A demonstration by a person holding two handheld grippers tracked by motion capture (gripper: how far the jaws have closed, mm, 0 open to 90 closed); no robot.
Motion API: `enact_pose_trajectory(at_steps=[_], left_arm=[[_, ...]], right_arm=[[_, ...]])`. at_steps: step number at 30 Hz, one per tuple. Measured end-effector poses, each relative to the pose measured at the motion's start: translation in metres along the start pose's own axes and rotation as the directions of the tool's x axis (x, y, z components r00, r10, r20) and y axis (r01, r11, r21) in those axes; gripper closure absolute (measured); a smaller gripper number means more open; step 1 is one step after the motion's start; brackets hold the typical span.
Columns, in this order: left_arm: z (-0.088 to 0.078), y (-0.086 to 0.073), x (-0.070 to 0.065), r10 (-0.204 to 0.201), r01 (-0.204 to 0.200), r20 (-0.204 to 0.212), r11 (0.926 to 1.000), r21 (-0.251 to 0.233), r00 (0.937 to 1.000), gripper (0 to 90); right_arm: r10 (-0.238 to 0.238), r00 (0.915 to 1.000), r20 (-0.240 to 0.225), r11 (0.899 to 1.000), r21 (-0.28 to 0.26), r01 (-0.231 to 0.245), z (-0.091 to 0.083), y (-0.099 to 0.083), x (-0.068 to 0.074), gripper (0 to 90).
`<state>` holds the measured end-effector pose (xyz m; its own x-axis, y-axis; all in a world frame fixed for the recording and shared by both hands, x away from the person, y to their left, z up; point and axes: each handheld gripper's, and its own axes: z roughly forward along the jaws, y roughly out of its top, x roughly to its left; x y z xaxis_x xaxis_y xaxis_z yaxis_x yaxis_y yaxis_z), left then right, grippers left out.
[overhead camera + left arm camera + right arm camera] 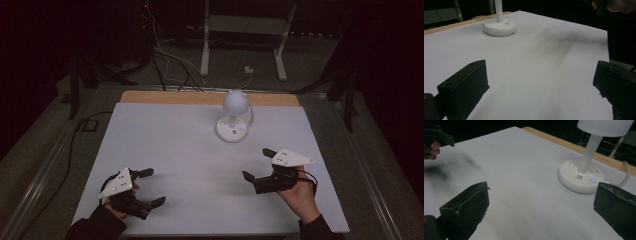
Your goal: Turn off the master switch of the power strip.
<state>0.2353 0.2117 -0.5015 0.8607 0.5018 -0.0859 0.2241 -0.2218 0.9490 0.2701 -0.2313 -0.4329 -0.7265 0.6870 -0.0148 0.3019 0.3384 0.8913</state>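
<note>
Two grippers rest low over a white table [165,145], each held in a hand. Left gripper [149,187], near the front left corner, has its jaws spread wide with nothing between them. Right gripper [256,164], near the front right, is likewise spread and empty. Lamp [233,116], white with a round base and domed shade, stands upright toward the far edge, well apart from both grippers.

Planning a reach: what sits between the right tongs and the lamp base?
Nothing: bare white tabletop runs from the right tongs to the lamp base, per the right gripper view.
</note>
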Motion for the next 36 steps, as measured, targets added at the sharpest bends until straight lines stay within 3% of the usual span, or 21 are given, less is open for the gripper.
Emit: enact_pose_trajectory(at_steps=[15,24,36], left_arm=[[0.0,0.0,0.0,0.0,0.0,-0.001,1.0,-0.002,1.0,0.3],[-0.001,0.001,0.0,0.002,-0.002,0.001,1.0,-0.005,1.0,0.3],[-0.001,0.001,0.0,0.0,0.0,0.003,1.0,-0.005,1.0,0.3]], right_arm=[[0.025,0.9994,0.024,1.0,-0.019,-0.024,0.013,0.021,-0.018,0.0],[0.024,0.9996,0.018,1.0,-0.018,-0.023,0.032,0.032,-0.029,0.0],[0.073,0.9972,0.018,0.997,-0.034,-0.072,0.056,0.038,-0.05,0.0]])
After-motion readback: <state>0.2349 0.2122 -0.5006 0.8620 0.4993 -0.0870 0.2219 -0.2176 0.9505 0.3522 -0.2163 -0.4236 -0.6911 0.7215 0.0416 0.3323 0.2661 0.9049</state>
